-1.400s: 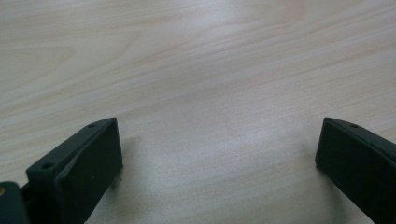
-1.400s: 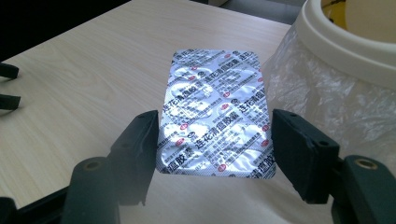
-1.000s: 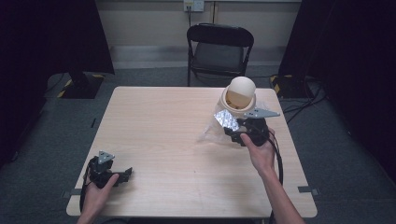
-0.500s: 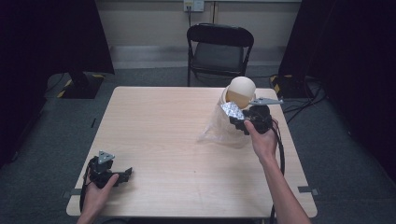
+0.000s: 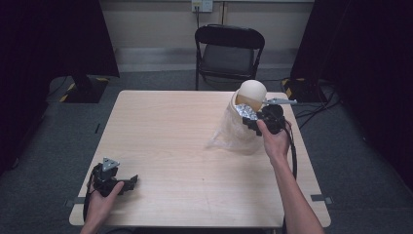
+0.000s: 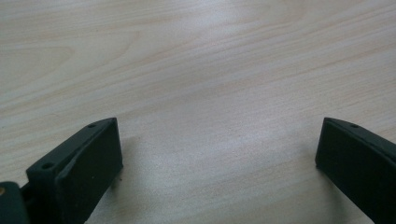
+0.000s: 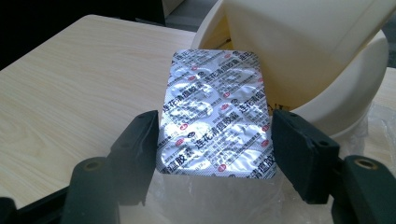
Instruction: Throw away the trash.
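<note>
Right gripper (image 7: pixel 215 140) clamped on blister pack (image 7: pixel 215 114), bin (image 5: pixel 249 97) at twelve o'clock; left gripper (image 6: pixel 219 154) spread wide on table (image 5: pixel 160 126), seven o'clock.

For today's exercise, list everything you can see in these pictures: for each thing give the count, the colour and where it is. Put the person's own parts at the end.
Blister pack: one, silver foil with red print, clamped between the right gripper's jaws, at the bin's opening.
Swing-lid bin: one, cream, far right part of the table, lid tilted.
Bin liner: one, clear plastic, around the bin's lower part.
Table: one, light wood, centre.
Folding chair: one, black, beyond the table.
Left gripper: one, black, near left corner of the table, jaws wide apart with nothing between them.
Right gripper: one, black, beside the bin.
Forearms: two, coming in from the bottom of the high view.
</note>
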Motion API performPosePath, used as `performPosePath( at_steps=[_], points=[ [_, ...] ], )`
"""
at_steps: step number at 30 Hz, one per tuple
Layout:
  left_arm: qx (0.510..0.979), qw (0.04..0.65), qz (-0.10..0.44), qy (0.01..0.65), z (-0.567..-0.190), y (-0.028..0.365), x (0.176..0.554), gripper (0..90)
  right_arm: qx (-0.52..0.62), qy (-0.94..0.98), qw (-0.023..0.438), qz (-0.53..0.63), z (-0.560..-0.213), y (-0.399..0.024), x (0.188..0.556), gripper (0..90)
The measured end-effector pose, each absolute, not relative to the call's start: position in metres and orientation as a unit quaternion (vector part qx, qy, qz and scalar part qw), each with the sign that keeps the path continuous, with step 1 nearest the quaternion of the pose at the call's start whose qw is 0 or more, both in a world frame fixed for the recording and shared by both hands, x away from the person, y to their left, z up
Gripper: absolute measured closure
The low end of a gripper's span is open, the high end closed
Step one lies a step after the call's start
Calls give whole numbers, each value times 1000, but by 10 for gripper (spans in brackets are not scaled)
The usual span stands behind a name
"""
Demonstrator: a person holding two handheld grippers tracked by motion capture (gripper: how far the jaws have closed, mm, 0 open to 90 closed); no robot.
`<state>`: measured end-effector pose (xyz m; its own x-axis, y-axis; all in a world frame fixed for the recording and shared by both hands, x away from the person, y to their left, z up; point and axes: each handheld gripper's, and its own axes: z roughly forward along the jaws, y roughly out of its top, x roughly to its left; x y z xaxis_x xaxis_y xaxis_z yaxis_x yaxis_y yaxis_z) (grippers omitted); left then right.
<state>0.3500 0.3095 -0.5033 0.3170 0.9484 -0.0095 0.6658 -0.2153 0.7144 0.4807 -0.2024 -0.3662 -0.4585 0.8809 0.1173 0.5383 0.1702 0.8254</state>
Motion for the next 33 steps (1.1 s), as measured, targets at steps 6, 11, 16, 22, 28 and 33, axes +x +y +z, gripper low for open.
performPosePath(
  at_steps=[6,11,16,22,28,33],
  points=[
    [748,315,224,539,-503,310,350,0,483,736,199,431,-367,-204,484,339],
    [748,315,224,539,-503,310,350,0,483,738,197,428,-365,-203,485,339],
    [748,315,224,539,-503,310,350,0,482,736,207,429,-355,-200,486,339],
    [748,315,224,539,-503,310,350,0,489,731,204,430,-355,-200,490,341],
    [748,316,224,540,-503,310,350,0,492,721,209,440,-350,-203,492,342],
    [748,316,223,539,-503,310,350,0,499,714,207,445,-351,-206,493,342]
  ],
)
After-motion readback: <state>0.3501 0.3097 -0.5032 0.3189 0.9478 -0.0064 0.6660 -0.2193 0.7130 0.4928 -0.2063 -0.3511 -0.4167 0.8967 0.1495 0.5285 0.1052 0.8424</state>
